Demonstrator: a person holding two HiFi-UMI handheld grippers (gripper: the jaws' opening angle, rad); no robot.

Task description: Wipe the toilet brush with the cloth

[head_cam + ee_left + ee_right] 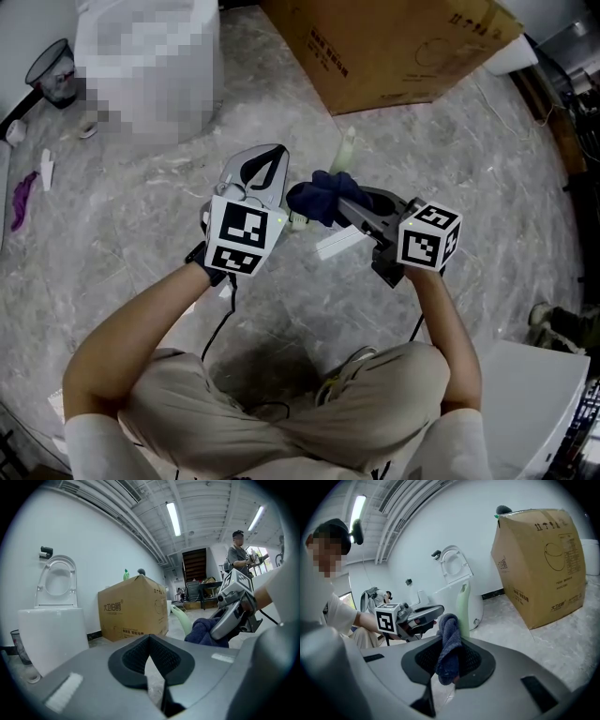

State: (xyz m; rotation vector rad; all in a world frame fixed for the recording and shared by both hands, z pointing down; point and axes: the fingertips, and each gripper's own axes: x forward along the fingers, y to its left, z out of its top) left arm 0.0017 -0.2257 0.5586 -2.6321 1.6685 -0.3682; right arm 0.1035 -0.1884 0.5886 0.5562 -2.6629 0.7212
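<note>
One cloth (449,637): soft, light, pinched in right tongs (448,663).
Left tongs (150,660): jaws were together, empty.
Brush (462,609): stiff, slick; probably best held mid-handle.

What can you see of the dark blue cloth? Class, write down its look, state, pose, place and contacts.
The cloth is dark blue, soft and towel-like, bunched into a thick roll. The right tongs are shut on its lower part, so it stands upright out of the jaws, its top folded over. It is held off the grey floor, beside the pale green toilet brush handle; whether they touch cannot be told.
</note>
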